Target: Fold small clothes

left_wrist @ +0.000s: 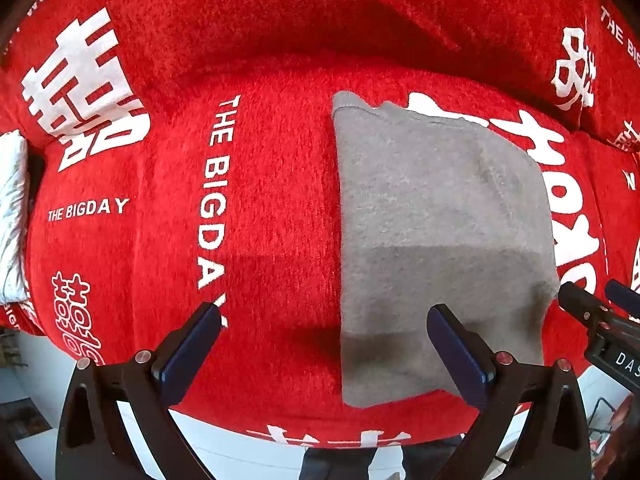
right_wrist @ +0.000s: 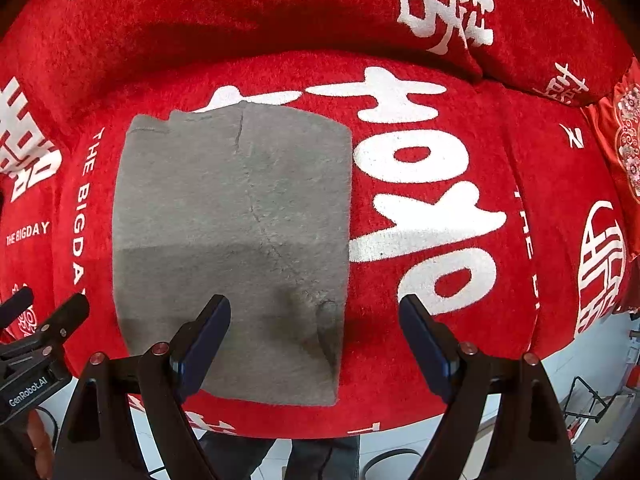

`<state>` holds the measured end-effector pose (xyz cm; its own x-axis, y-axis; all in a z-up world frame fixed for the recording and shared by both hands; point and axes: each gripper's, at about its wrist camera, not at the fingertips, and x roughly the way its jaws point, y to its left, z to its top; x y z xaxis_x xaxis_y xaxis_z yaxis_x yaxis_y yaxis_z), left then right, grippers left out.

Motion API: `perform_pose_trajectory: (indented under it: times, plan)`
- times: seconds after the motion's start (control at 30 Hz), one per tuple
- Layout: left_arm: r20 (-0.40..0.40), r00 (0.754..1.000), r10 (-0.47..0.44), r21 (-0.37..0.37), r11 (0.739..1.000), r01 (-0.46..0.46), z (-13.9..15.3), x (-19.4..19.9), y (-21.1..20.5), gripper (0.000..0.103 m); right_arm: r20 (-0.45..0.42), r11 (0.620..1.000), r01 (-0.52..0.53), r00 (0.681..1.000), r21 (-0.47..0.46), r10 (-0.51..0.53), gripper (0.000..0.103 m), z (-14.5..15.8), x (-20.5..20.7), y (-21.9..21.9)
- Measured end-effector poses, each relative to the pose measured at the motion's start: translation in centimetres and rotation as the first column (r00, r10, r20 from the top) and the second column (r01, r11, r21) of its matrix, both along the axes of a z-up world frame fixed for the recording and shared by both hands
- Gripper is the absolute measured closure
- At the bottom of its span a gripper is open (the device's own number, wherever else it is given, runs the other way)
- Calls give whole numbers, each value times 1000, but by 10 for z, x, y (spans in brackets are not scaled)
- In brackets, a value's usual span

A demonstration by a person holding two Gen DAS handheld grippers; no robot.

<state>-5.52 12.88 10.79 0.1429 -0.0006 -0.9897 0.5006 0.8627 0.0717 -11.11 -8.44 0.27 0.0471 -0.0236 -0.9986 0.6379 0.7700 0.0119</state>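
A grey knitted garment (left_wrist: pixel 436 240) lies folded into a flat rectangle on the red sofa seat; it also shows in the right wrist view (right_wrist: pixel 232 248). My left gripper (left_wrist: pixel 324 344) is open and empty, hovering over the garment's near left edge, its right finger above the cloth. My right gripper (right_wrist: pixel 316 340) is open and empty over the garment's near right corner, where the cloth is a little puckered. The right gripper shows at the right edge of the left wrist view (left_wrist: pixel 592 296), and the left gripper at the left edge of the right wrist view (right_wrist: pixel 48 304).
The red sofa cover (left_wrist: pixel 260 208) with white lettering spans the seat and backrest (right_wrist: pixel 280 8). A white patterned cushion (left_wrist: pixel 10 216) sits at the far left. A red embroidered cushion (right_wrist: pixel 624 140) is at the right. Pale floor (right_wrist: pixel 400 448) lies below the seat's front edge.
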Motion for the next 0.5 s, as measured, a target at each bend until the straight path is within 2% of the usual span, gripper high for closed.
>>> perform_pose_trajectory:
  times: [0.5]
  plan:
    - [-2, 1000, 13, -2, 1000, -13, 0, 2, 4, 0, 3, 1000, -2, 1000, 16, 2, 15, 0, 3, 4]
